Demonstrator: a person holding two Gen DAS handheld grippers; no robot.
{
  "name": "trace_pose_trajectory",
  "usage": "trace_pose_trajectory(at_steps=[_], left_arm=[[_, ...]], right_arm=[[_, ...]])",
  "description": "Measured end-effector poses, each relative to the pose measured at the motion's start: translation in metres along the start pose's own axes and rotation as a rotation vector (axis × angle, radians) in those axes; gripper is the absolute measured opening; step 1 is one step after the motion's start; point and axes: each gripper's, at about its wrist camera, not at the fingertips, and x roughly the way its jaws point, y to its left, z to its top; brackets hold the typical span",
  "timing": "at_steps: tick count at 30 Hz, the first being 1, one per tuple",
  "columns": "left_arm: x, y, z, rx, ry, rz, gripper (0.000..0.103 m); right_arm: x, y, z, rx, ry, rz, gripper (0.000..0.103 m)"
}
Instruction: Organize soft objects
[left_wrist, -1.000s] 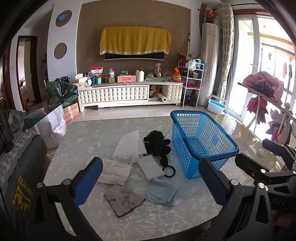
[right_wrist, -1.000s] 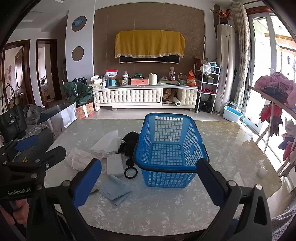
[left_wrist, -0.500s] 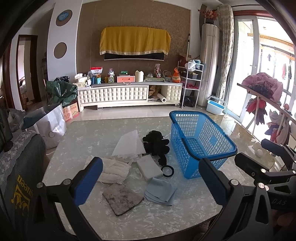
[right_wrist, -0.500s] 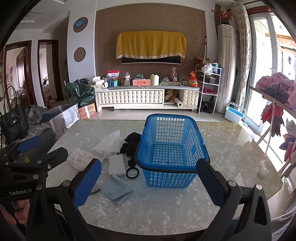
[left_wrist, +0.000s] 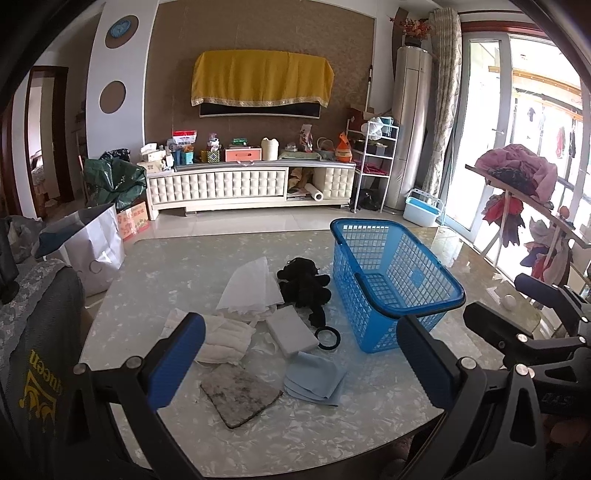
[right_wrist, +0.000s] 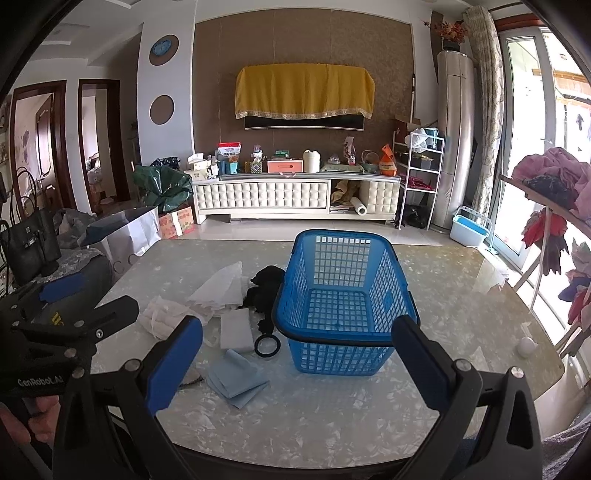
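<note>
Nothing much has moved; both views sit a touch nearer the table. Soft cloths, with the blue cloth and grey pad, lie between my left gripper's spread fingers. Ahead of my right gripper, also spread wide, stands the blue basket.

One blue basket, five cloths, one black plush toy, one black ring
</note>
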Motion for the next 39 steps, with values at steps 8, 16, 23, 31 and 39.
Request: trace_pose_trajectory(at_steps=[8,16,23,31,39], left_arm=[[0.002,0.009,0.004,0.025,0.020,-0.016,0.103],[0.018,0.041,0.006,0.010,0.102,-0.056,0.103],[0.039,0.071,0.006,0.015,0.193,-0.075,0.103],[0.067,0.096,-0.009,0.038,0.301,-0.079,0.103],[0.089,0.114,-0.038,0.072,0.389,-0.078,0.103]], right_arm=[[0.007,0.003,0.004,-0.017,0.020,0.013,0.103],[0.029,0.013,0.002,-0.041,0.093,0.036,0.103],[0.055,0.038,0.004,-0.091,0.169,0.087,0.103],[0.079,0.066,0.000,-0.187,0.255,0.164,0.103],[0.102,0.080,-0.014,-0.242,0.352,0.195,0.098]])
